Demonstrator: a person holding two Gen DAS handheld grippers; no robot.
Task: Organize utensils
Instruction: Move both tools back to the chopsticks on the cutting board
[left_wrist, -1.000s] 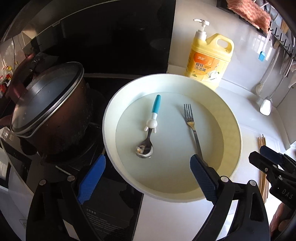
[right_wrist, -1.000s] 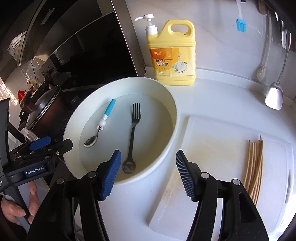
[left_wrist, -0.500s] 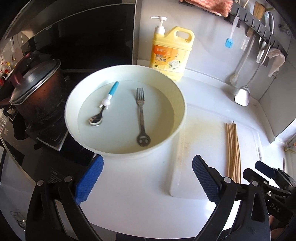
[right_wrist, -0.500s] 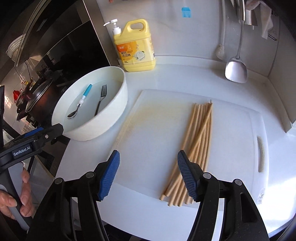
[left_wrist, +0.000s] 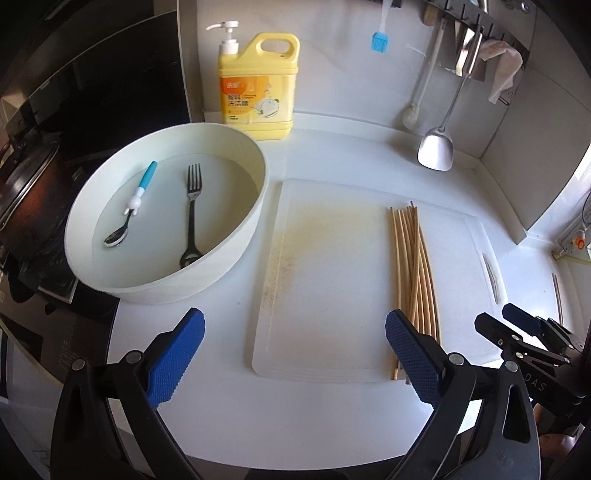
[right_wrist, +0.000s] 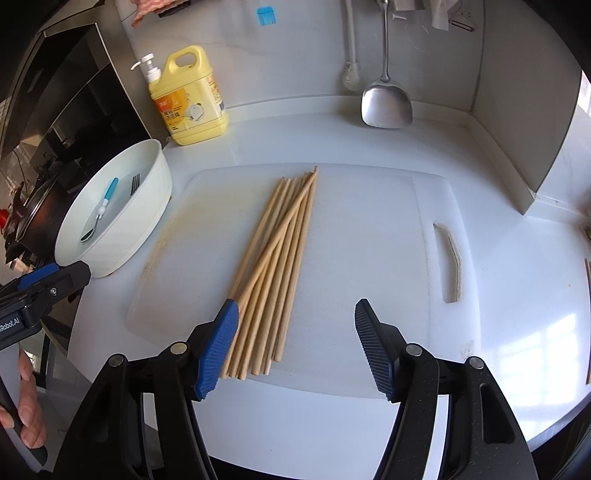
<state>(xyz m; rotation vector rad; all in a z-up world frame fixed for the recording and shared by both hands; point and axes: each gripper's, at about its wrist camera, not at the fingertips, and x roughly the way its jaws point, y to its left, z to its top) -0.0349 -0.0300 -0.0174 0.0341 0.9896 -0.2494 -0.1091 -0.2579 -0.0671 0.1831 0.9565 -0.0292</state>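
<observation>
Both my grippers are wide open, holding nothing. Right gripper (right_wrist: 295, 343) hangs over the white cutting board (right_wrist: 369, 240), wooden chopsticks (right_wrist: 277, 266) just ahead by its left pad. Left gripper (left_wrist: 293, 354): basin (left_wrist: 236, 254) ahead-left with the fork (left_wrist: 192, 218) and blue-handled spoon (left_wrist: 129, 210) inside

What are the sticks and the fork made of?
The sticks look like wood or bamboo: pale tan, matte, unpainted. The fork looks like metal, probably steel: dark grey with a dull shine.
</observation>
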